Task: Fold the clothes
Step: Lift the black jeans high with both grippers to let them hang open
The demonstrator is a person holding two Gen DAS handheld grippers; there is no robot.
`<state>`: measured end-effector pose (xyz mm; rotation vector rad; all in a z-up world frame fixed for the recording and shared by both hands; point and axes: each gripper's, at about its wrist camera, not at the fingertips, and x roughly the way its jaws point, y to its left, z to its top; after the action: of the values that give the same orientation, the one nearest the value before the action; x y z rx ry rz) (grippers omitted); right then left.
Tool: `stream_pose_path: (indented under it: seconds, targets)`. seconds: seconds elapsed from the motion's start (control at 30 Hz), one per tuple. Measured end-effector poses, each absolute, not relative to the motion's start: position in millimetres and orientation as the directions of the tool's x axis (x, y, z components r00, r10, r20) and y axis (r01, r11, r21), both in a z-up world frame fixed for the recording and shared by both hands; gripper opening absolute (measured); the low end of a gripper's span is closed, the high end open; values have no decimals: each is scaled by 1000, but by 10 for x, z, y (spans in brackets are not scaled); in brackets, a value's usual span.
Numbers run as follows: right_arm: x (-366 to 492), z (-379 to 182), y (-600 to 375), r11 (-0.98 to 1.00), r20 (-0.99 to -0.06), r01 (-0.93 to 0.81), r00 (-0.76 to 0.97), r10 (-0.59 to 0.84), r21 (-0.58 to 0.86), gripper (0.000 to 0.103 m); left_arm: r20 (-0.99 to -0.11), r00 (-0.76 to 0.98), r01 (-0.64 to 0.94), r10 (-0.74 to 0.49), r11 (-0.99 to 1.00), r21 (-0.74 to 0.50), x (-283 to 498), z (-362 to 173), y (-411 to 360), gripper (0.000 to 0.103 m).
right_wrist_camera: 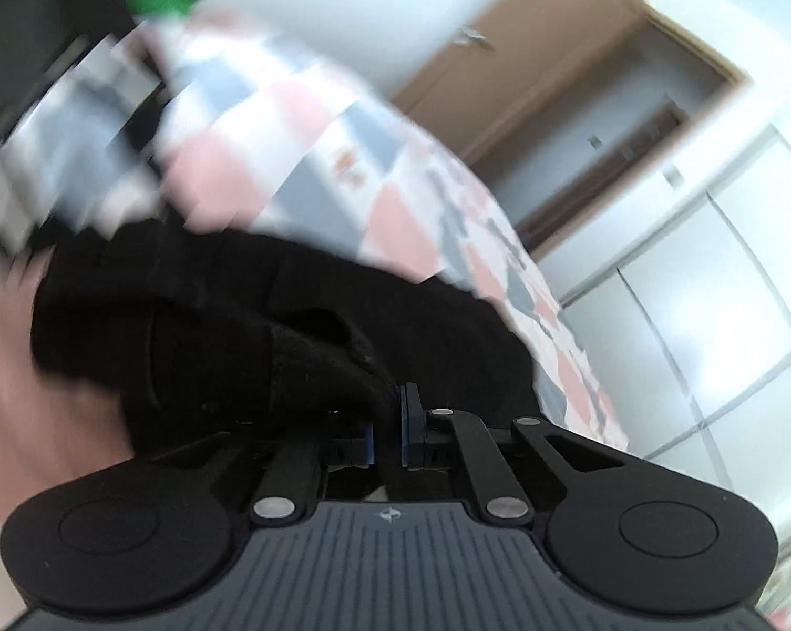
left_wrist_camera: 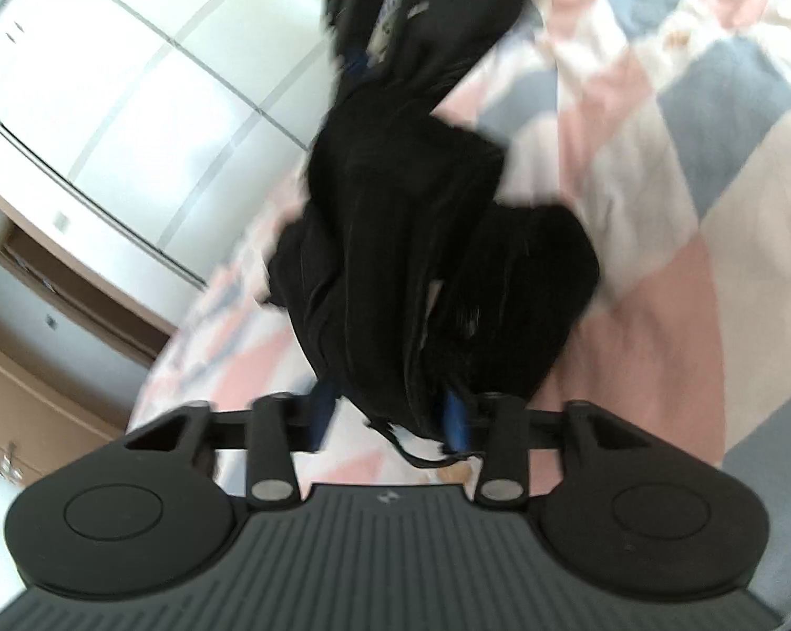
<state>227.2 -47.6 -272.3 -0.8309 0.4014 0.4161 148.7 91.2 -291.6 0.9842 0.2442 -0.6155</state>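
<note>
No readable text or numbers, only a small pale emblem on each gripper body (left_wrist_camera: 389,497) (right_wrist_camera: 391,515), too small to identify

black ribbed gripper (right_wrist_camera: 390,420) body, round side discs, blue pads

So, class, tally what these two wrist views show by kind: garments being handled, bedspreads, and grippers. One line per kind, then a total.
Black garments: 1, the black garment, bunched up
Patchwork bedspreads: 1, the bedspread under it
Grippers: 2, left gripper and right gripper, each with cloth between its fingers
Total: 4
</note>
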Motion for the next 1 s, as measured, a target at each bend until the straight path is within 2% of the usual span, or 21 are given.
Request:
stream_pose_path:
  seconds: [0.03, 0.2, 0.43, 0.57, 0.67, 0.83, 0.9, 1.0]
  targets:
    - [2326, -2563, -475, 636, -492, -495, 847, 202, -592, 7, -442, 811, 579, -383, 412, 704, 1425, -2843, 904, 63]
    - [2342, -1970, -310, 667, -483, -501, 844, 235, -551, 7, -394, 847, 529, -356, 501, 685, 1358, -2569, 764, 77]
    - [1997, -1376, 110, 676, -461, -524, 837, 294, -518, 6, -365, 877, 479, -313, 641, 600, 1211, -2089, 724, 77]
    - [1761, -857, 88, 776, -409, -466, 864, 295, -425, 5, -379, 882, 458, -280, 704, 543, 950, -1815, 794, 78]
    - [1636, -369, -56, 829, -367, -433, 880, 302, -354, 5, -360, 905, 400, -225, 736, 546, 624, -1630, 812, 85]
    - [1336, 299, -186, 846, -333, -430, 885, 325, -315, 5, -326, 939, 265, -113, 842, 470, -3, -1216, 999, 86]
    - [1215, 508, -184, 855, -323, -415, 893, 315, -313, 5, -338, 939, 211, -56, 871, 444, -241, -1132, 1114, 88]
    - [1106, 745, -211, 875, -316, -414, 890, 330, -250, 5, -406, 914, 179, -2, 900, 397, -490, -1147, 1235, 89]
